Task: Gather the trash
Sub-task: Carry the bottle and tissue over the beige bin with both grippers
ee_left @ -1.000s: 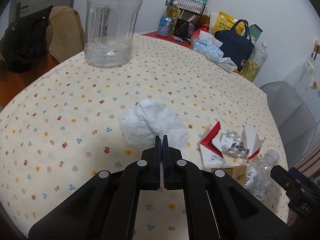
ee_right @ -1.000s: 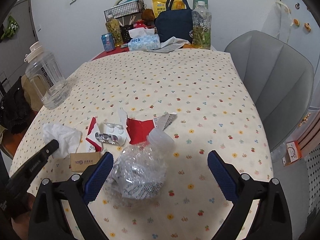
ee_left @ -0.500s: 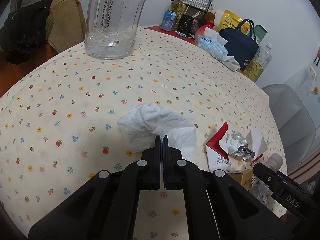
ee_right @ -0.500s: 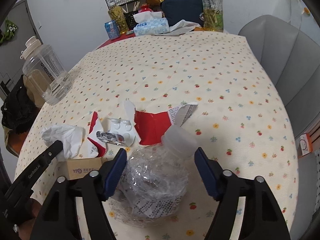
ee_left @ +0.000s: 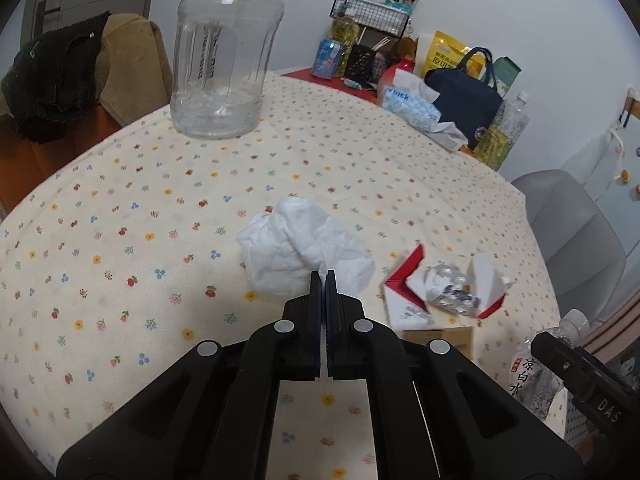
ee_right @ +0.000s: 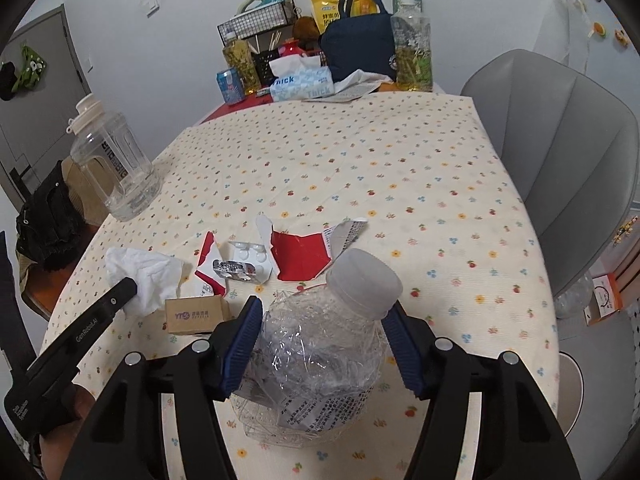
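My left gripper (ee_left: 324, 274) is shut on the near edge of a crumpled white tissue (ee_left: 296, 248) lying on the flowered tablecloth (ee_left: 120, 208). In the right wrist view its finger (ee_right: 128, 284) rests over that tissue (ee_right: 148, 276). The right gripper (ee_right: 320, 304) is shut on a crushed clear plastic bottle (ee_right: 320, 352) with a white cap, blue pads pressing both sides. Between the two lie torn red and white packaging (ee_right: 300, 256), a silver blister pack (ee_right: 240, 266) and a small cardboard box (ee_right: 196, 314).
A large clear water jug (ee_left: 224, 64) stands at the table's far left. A tissue box (ee_right: 302, 82), a navy bag (ee_right: 356, 46), bottles and a wire basket crowd the far end. A grey chair (ee_right: 560, 160) is on the right, dark clothing (ee_left: 56, 76) on a chair at left.
The right jaws went from wide apart around the bottle to pressing on its sides. The left gripper stayed shut on the tissue and shifted slightly over the table.
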`<state>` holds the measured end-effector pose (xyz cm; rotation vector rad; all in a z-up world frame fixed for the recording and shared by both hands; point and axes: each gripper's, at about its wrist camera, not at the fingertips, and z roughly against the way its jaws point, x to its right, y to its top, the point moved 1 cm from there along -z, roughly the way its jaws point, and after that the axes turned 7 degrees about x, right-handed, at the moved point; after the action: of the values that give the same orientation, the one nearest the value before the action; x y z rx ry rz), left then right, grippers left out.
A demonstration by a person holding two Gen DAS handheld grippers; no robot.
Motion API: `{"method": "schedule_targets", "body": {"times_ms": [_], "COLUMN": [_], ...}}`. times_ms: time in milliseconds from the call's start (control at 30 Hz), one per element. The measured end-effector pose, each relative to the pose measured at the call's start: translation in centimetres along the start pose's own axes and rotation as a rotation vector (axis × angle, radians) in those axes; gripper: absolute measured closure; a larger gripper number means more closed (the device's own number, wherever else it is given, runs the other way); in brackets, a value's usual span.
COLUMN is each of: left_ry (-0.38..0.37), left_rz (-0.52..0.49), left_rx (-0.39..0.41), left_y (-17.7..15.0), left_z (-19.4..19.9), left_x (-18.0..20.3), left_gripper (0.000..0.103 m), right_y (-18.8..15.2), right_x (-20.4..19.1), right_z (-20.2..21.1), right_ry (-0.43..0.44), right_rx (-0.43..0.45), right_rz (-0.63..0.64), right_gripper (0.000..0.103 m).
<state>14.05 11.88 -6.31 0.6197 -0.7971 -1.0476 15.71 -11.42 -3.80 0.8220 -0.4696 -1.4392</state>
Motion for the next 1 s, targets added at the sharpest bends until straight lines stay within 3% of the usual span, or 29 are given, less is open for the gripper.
{"method": "schedule_targets", "body": {"times_ms": [500, 1000], "left_ry": [-0.059, -0.150], "left_rz": [-0.088, -0.229], "left_rx": [0.115, 0.126], "left_y": [1.1, -1.0], "left_z": [6.9, 9.6], "left_x": [4.9, 13.1], "left_gripper": [0.100, 0.100], "right_y": [0.1, -0.3], "right_x": [2.4, 7.9], "right_z": [8.0, 13.9], "right_ry": [-0.031, -0.098], "right_rx": [0.146, 0.241], "right_rz": [-0.015, -0.086], "right_gripper": [0.043, 0.042]}}
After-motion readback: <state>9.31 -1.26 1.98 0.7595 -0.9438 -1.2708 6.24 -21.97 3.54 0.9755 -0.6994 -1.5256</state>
